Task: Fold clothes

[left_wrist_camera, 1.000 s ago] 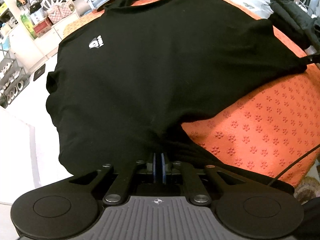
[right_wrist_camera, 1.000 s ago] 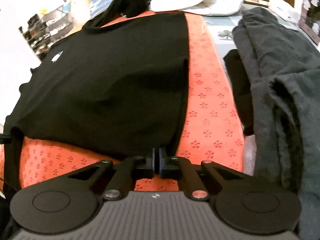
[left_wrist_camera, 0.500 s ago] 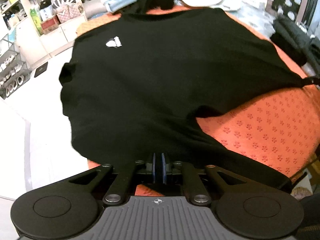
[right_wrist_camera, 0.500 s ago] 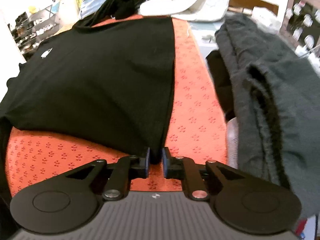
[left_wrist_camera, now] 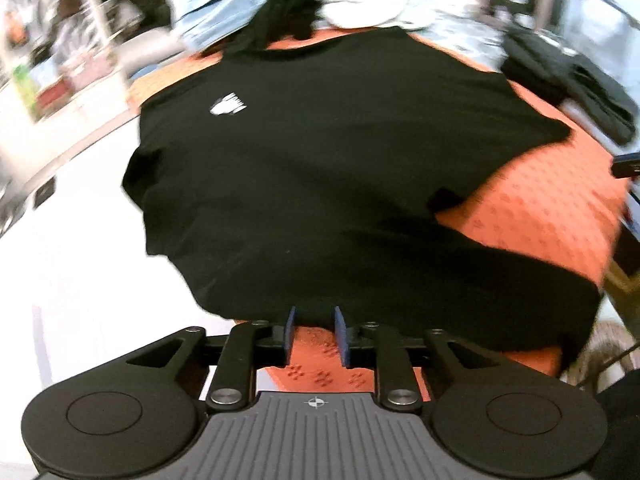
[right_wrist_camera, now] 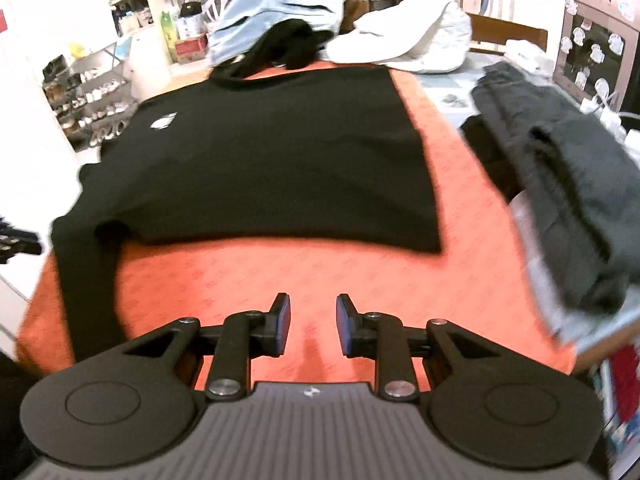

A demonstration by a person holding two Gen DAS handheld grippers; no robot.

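Orange mat [right_wrist_camera: 304, 276] fills the frame's centre. Black shirt [right_wrist_camera: 272, 160] lies spread on it, centre to upper left. Grey folded garment [right_wrist_camera: 568, 184] at right. Left hand-held gripper [left_wrist_camera: 314, 334] and right hand-held gripper [right_wrist_camera: 309, 326]: fingers apart, holding nothing.

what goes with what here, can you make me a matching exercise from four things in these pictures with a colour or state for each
Things:
1. shirt
2. mat
3. right gripper
4. grey clothes

Colour or state:
A. orange, with a small flower pattern
B. piled at the right of the mat
C. black, spread flat, white logo on the chest
D. open, holding nothing

Pairs: 1-C, 2-A, 3-D, 4-B
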